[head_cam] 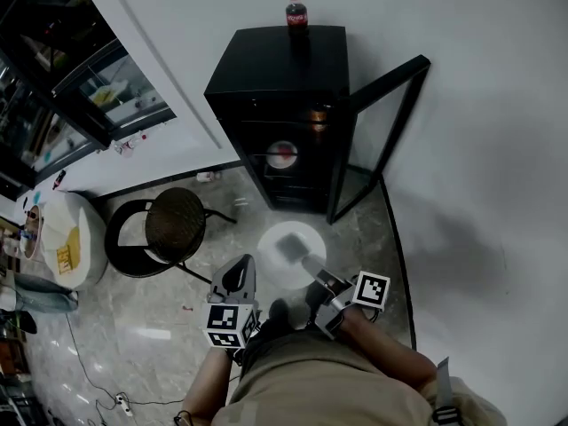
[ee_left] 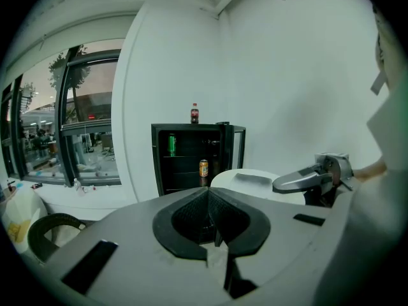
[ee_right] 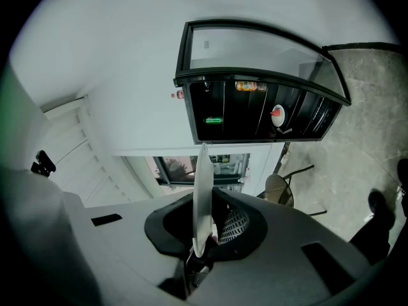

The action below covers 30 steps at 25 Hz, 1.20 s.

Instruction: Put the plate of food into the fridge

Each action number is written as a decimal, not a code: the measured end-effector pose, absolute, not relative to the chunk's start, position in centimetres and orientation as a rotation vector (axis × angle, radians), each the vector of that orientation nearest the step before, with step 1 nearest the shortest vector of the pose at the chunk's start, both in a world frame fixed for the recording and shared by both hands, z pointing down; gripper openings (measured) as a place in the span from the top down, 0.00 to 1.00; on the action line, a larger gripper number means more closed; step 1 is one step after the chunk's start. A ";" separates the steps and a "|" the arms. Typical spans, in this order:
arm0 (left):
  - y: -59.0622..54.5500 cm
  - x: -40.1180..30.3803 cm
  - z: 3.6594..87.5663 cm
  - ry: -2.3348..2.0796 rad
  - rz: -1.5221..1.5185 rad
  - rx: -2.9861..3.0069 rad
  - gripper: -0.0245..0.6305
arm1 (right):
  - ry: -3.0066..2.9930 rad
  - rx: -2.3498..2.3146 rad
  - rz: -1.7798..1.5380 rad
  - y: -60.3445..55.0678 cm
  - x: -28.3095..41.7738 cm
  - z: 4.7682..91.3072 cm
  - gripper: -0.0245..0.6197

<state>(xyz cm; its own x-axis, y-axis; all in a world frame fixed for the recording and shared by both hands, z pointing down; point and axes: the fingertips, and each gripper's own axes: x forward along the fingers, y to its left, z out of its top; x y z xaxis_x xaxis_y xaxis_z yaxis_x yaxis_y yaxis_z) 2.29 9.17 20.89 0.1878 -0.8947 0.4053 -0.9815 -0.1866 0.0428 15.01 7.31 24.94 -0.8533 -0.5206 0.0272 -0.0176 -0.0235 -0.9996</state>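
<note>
The black mini fridge (head_cam: 282,105) stands against the wall with its glass door (head_cam: 377,136) swung open to the right. My right gripper (head_cam: 312,268) is shut on the rim of a white plate (head_cam: 289,254) with a grey piece on it, held level above the floor in front of the fridge. In the right gripper view the plate (ee_right: 202,196) shows edge-on between the jaws. My left gripper (head_cam: 238,275) hangs left of the plate, shut and empty (ee_left: 208,195). The left gripper view also shows the plate (ee_left: 245,178) and the right gripper (ee_left: 306,178).
A cola bottle (head_cam: 296,12) stands on the fridge top. Inside are a green can (ee_left: 171,144), an orange can (ee_left: 203,168) and a red-and-white dish (head_cam: 282,153). A round black chair (head_cam: 169,227) stands left of the fridge, a white bag (head_cam: 67,238) farther left.
</note>
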 end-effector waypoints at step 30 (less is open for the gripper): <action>0.0 -8.1 24.8 -1.594 0.323 2.228 0.95 | 1.830 -0.702 -1.848 -0.5 7.4 26.3 0.90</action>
